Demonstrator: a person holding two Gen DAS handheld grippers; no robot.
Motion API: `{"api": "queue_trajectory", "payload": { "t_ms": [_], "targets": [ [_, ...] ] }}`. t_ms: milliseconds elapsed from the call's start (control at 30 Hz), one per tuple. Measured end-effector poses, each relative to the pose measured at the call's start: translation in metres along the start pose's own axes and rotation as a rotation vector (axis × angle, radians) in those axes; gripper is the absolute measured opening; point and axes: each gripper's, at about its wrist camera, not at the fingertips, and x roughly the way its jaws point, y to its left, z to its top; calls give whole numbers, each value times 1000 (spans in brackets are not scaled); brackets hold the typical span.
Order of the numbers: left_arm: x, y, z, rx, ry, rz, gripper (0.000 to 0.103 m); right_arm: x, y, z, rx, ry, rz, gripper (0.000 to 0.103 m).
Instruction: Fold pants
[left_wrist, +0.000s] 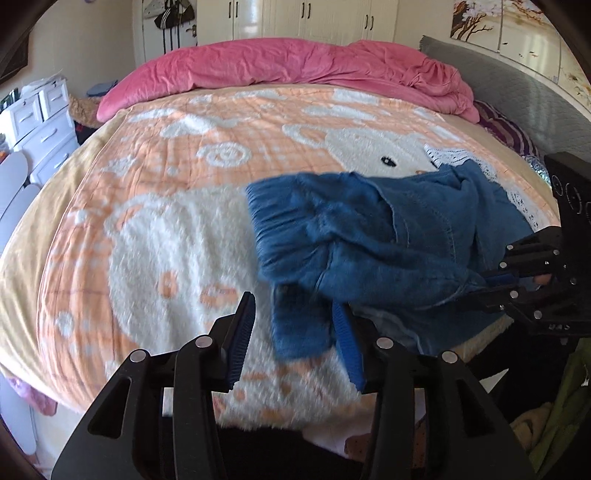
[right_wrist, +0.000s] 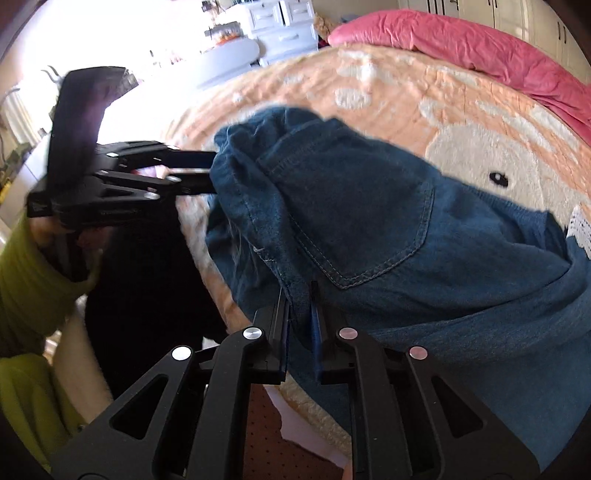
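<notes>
- Left wrist view: the left claw (left_wrist: 295, 325) is spread at bottom centre, one finger against the bunched blue denim pants (left_wrist: 373, 243) on the orange-and-white fleece blanket (left_wrist: 166, 229).
- Right wrist view: the right claw (right_wrist: 301, 325), bottom centre, pinches a pants fold; the pants fill the frame's centre and right.

blue denim pants (left_wrist: 373, 236), bunched and partly lifted, stitched back pocket up, over the bed

blanket (left_wrist: 155, 236) open leftward, pants (left_wrist: 369, 236) (bunched) right
</notes>
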Motion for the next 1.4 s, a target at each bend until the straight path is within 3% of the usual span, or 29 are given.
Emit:
{"api": "queue_trajectory", "payload": {
  "t_ms": [100, 200, 400, 533, 633, 700, 800, 900, 1000, 1200, 1400],
  "targets": [
    [-18, 10, -15, -45, 4, 20, 43, 6, 2, -5, 0, 15, -6, 9],
    [-43, 16, -16, -82, -41, 24, 42, 7, 7, -10, -10, 15, -3, 13],
    [-51, -20, 31, -18, -142, -49, 42, 2, 10, -17, 1, 20, 11, 13],
    [-23, -52, 50, 37, -116, -122, 42, -4, 8, -24, 25, 24, 17, 14],
    [11, -64, 41, 64, -10, -53, 42, -11, 3, -26, 67, 30, 35, 19],
    [22, -62, 29, 72, 28, -9, 42, -30, 3, -26, 76, -19, 59, 23],
    [22, -61, 15, 96, 28, -4, 42, -59, -6, -22, 96, -102, 5, 36],
    [20, -61, 11, 113, 23, 9, 42, -69, -24, -14, 155, -148, -41, 37],
    [21, -64, 9, 124, 20, 21, 42, -57, -40, -11, 212, -128, -72, 39],
    [20, -61, 10, 112, 15, 11, 42, -14, -58, -27, 305, 13, -113, 40],
    [0, -63, 15, 85, -35, 4, 42, -41, -62, -31, 336, -49, -53, 45]
  ]
}}
